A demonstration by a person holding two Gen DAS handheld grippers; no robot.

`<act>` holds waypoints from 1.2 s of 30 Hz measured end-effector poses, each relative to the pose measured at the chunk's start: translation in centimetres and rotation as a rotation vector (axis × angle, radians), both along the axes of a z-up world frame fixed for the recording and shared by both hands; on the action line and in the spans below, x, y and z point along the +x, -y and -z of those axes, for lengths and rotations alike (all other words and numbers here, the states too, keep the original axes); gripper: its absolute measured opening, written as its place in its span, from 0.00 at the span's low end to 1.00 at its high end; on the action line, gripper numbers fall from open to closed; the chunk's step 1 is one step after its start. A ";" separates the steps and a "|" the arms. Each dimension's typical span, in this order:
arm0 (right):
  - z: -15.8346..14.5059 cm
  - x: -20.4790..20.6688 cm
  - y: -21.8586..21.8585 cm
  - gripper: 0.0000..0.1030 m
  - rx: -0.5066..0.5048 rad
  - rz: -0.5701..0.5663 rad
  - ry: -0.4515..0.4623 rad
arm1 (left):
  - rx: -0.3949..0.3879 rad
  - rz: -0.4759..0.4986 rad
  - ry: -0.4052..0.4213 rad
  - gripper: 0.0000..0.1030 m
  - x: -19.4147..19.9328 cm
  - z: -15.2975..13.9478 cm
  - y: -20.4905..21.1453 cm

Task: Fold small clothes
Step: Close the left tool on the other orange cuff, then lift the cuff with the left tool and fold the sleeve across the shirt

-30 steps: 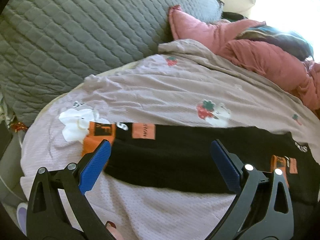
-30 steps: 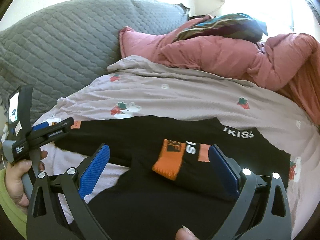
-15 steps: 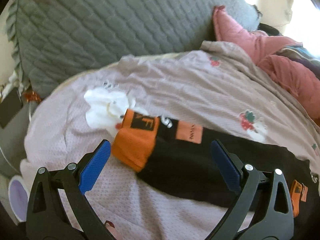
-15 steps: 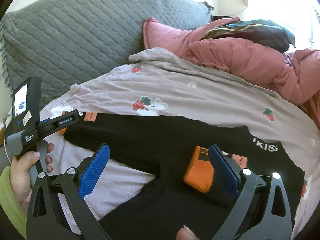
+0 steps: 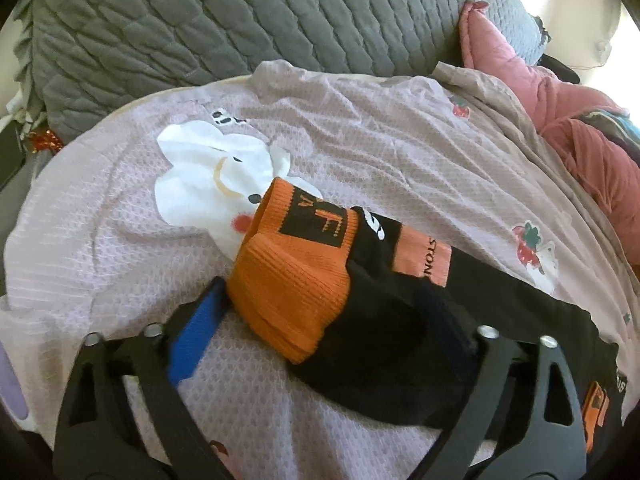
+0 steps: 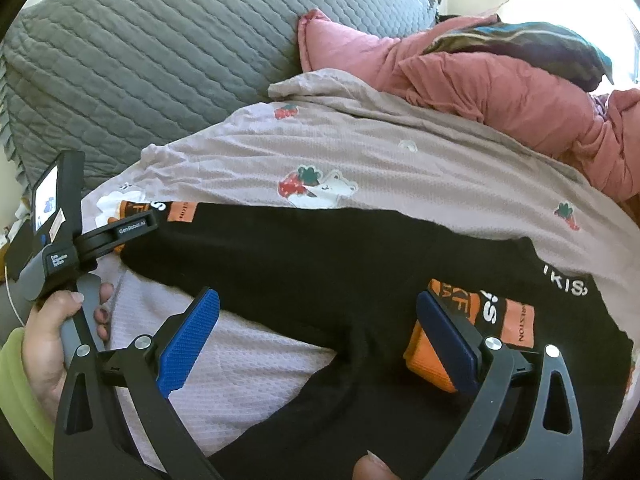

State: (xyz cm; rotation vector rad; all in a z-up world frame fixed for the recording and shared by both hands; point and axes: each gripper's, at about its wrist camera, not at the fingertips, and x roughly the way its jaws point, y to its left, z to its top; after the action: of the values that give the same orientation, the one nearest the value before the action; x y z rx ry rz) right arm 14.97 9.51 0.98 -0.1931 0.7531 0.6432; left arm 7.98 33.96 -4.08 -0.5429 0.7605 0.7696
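Observation:
A black garment [image 5: 380, 340] with orange cuffs lies stretched across the lilac bed sheet [image 5: 400, 140]. My left gripper [image 5: 320, 292] is low over its left end, jaws closing. The orange cuff [image 5: 296, 280] sits between the blue pads; the left pad touches its edge and the right pad rests in black cloth. In the right wrist view the garment [image 6: 320, 260] runs left to right. My right gripper [image 6: 316, 296] stands open over it, its right pad covering part of the other orange cuff [image 6: 420, 360]. A hand [image 6: 52, 340] holds the left gripper's handle.
A grey quilted cushion [image 6: 140, 60] backs the bed. A pink duvet [image 6: 500, 80] with a dark striped cloth on it is heaped at the right. A white cartoon print [image 5: 208, 184] marks the sheet beside the left cuff. The bed's edge drops off at the left.
My left gripper swung to the garment's left end and sank onto the orange cuff, its jaws narrowing. My right gripper moved down and across until its right pad reached the other cuff.

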 end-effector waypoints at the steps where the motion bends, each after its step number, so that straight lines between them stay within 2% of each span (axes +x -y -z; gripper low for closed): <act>1: 0.2 0.1 0.2 0.95 0.004 0.006 -0.006 | 0.012 0.003 -0.002 0.72 0.2 -0.1 0.0; 3: 0.3 0.2 0.5 0.95 0.016 0.014 -0.014 | 0.019 0.019 -0.001 0.44 0.4 -0.1 0.1; 4: 0.4 0.2 0.7 0.95 0.021 0.018 -0.017 | 0.021 0.026 -0.005 0.39 0.5 -0.1 0.2; 5: 0.4 0.2 0.8 0.95 0.024 0.023 -0.019 | 0.021 0.030 -0.001 0.29 0.5 -0.2 0.2; 7: 0.6 0.2 1.2 0.95 0.031 0.031 -0.025 | -0.001 0.052 0.029 0.17 0.4 -0.3 0.2; 10: 0.7 0.2 1.9 0.95 0.038 0.047 -0.033 | -0.008 0.078 0.070 0.14 0.3 -0.9 0.6; 16: 0.6 0.3 4.6 0.95 0.070 0.102 -0.044 | 0.001 0.165 0.242 0.14 -0.4 -3.8 2.0; 24: -0.2 0.1 10.0 0.95 0.121 0.210 -0.044 | 0.071 0.324 0.391 0.14 -0.4 -7.9 6.6; 27: -0.6 0.0 12.3 0.95 0.144 0.253 -0.041 | 0.055 0.380 0.440 0.14 -0.5 -8.9 8.4; 31: -0.9 -0.1 15.6 0.95 0.163 0.307 -0.035 | 0.039 0.446 0.463 0.14 -0.3 -9.5 10.7; 36: -0.9 -0.4 19.1 0.95 0.183 0.369 -0.038 | 0.035 0.527 0.452 0.14 0.5 -9.8 13.7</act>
State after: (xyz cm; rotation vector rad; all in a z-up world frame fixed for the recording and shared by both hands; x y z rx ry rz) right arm 14.56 -9.59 1.86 0.1259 0.7384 0.3616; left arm 8.43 20.26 5.76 -0.4343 0.4342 0.1574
